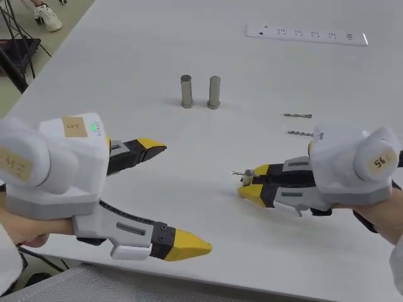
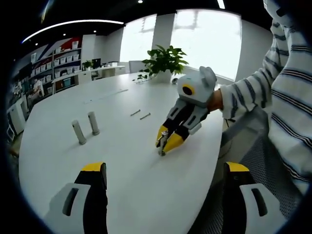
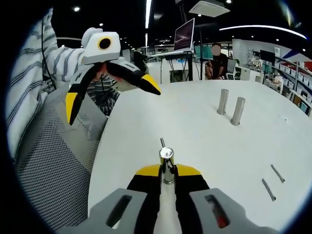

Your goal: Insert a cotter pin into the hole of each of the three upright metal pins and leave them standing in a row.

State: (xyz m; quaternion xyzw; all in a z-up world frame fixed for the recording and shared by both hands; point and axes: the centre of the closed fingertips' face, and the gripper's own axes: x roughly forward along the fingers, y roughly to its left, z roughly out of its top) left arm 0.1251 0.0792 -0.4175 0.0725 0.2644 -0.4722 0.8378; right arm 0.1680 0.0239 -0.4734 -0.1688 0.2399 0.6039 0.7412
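Our right tongs [image 1: 247,184] clamp a metal pin [image 3: 166,163] (seemingly with a cotter pin [image 3: 162,142] through it) upright on the worktop [image 1: 126,56]; our left tongs [image 1: 179,197] stand wide apart

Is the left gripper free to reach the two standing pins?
Probably yes. The left gripper is open and empty, bare table lies between it and the standing pins, and the right gripper sits off to the side, shut on a third pin.
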